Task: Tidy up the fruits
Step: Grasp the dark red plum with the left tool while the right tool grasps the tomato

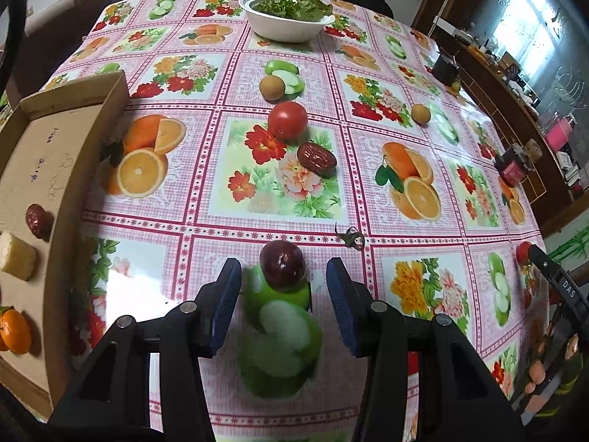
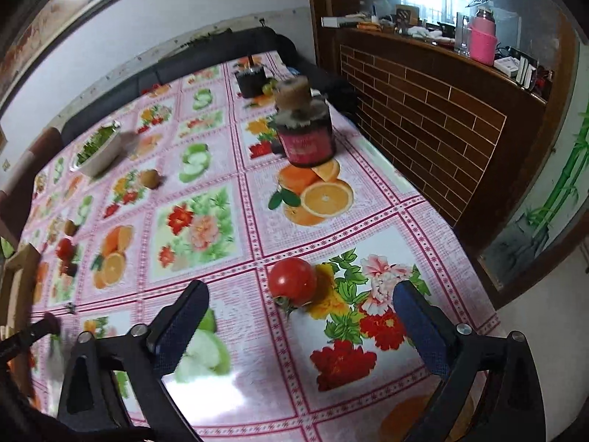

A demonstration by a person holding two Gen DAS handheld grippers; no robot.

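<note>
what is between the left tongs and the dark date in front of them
Nothing visible. The dark date lies on the tablecloth just beyond the open left tongs, in line with the gap between them, with no other object in between.

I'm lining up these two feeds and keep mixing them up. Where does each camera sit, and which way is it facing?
Left wrist: on the left gripper, angled down at a dark red jujube; blue fingers show, cardboard box left.
Right wrist: on the right gripper, facing a tomato; its fingers show.
Shared: white bowl of greens, dark jar.
</note>
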